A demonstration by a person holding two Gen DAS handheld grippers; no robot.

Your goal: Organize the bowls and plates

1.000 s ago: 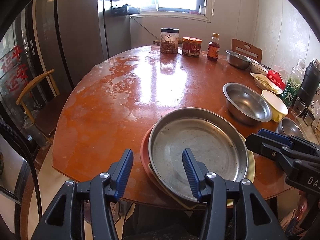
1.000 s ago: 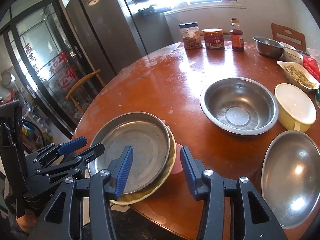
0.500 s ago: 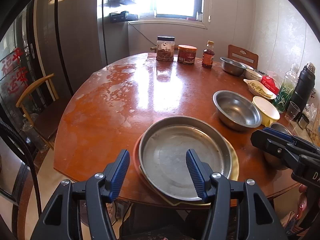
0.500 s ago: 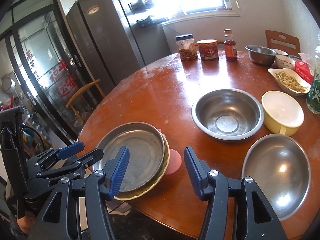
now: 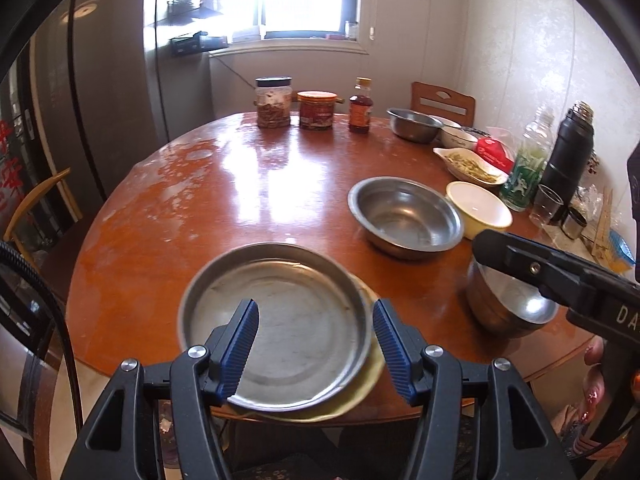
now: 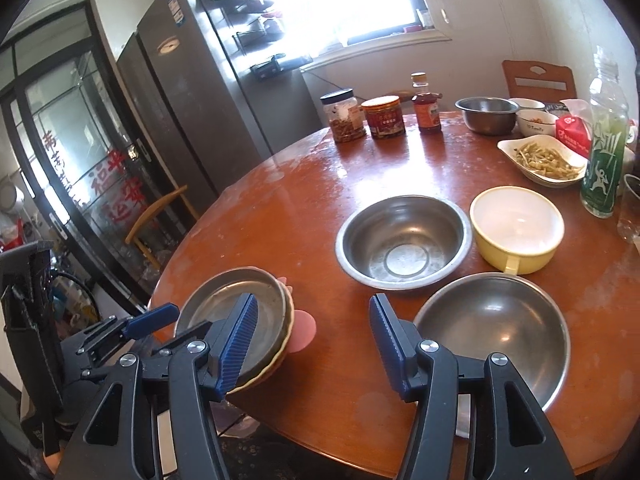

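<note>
Both tools hang open, the plate stack (image 5: 280, 320) below the left tool (image 5: 316, 348).

A round red-brown table (image 6: 280, 208) carries, at 7 o'clock in the right wrist view, a plate stack (image 6: 236, 320) overhanging its edge; at the centre a steel bowl (image 6: 402, 240); at 3 a yellow cup (image 6: 516, 228); at 5 a second steel bowl (image 6: 496, 328); at 12 two jars (image 6: 344, 120) and a bottle (image 6: 426, 108); at 2 a snack dish (image 6: 544, 160)
</note>
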